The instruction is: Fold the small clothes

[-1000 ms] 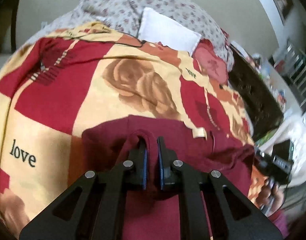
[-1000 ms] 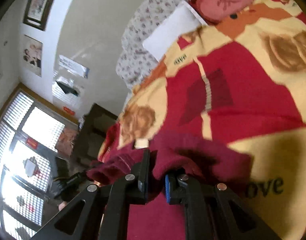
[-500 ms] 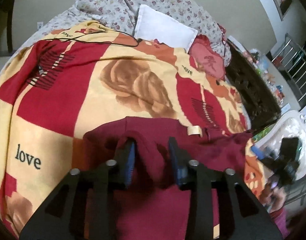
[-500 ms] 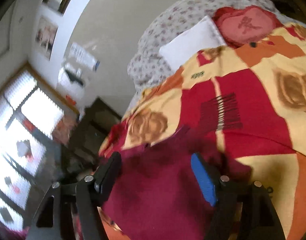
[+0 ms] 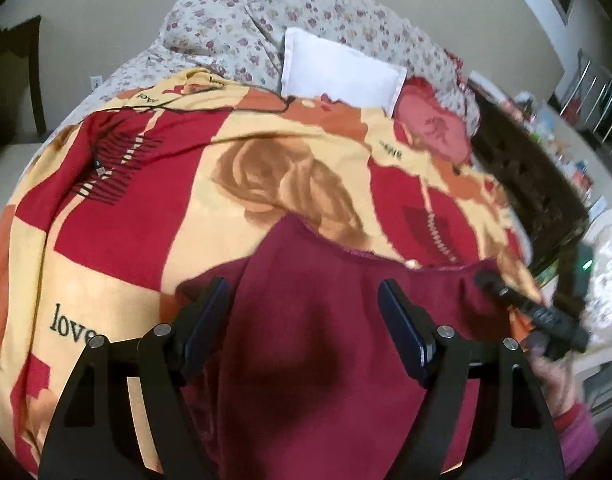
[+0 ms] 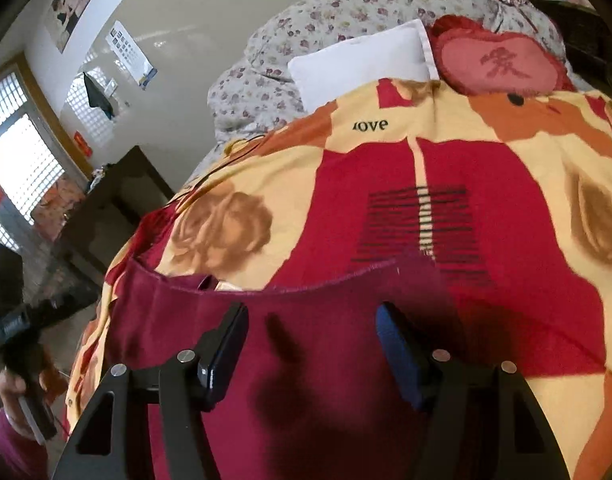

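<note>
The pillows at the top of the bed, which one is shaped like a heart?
The red pillow with the pink middle and a character on it is the heart. The white pillow beside it is a plain rectangle.

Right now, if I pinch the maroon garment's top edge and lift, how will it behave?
The maroon garment will probably droop: it lies limp and creased on the blanket. Likely light, thin-edged. It may drag on the fuzzy blanket rather than slide.

Left gripper (image 5: 304,316) has its fingers (image 5: 208,320) spread wide, holding nothing, hovering over a maroon garment (image 5: 325,344) lying on the red and yellow blanket (image 5: 154,208). White pillow (image 5: 339,74) sits up by the floral bedding (image 5: 317,12). Right gripper (image 5: 533,312) shows blurred at the garment's right edge.
</note>
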`<action>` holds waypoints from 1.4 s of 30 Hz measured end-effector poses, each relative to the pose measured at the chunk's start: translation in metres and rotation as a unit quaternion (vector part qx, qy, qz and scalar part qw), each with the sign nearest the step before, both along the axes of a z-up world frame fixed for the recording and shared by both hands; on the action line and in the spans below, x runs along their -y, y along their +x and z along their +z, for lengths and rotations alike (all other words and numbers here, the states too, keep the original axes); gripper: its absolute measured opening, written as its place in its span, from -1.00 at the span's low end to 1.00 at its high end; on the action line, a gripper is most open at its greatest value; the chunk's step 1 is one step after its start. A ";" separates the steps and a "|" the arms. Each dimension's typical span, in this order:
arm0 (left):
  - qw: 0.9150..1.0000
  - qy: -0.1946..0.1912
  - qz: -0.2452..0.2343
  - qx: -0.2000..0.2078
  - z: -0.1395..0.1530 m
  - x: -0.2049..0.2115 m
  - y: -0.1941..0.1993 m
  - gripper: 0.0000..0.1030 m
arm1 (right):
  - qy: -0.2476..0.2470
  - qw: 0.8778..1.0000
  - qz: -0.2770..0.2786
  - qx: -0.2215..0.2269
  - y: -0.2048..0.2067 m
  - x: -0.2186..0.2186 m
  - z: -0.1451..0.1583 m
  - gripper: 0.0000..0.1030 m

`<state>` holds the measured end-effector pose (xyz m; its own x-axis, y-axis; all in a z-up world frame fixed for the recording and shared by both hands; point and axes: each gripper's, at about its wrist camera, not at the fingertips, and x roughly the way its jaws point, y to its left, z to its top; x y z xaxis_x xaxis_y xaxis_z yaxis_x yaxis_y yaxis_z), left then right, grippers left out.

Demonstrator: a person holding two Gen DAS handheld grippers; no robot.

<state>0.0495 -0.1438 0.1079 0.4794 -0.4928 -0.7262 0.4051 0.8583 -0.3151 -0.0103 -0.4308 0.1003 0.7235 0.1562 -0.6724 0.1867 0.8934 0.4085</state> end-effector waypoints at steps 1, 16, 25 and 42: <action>1.000 0.008 0.002 0.000 -0.005 0.004 0.000 0.50 | 0.004 1.000 -0.005 0.000 -0.004 0.001 0.003 0.26; 0.993 0.115 0.034 0.010 -0.055 0.028 0.025 0.51 | -0.046 0.998 -0.031 -0.026 -0.013 0.014 -0.004 0.23; 0.993 0.112 0.037 0.005 -0.049 0.026 0.025 0.51 | -0.059 0.998 -0.028 -0.024 -0.020 0.002 0.021 0.23; 0.994 0.102 0.046 0.001 -0.032 -0.003 -0.021 0.51 | -0.026 0.997 -0.043 -0.065 -0.084 -0.013 -0.006 0.23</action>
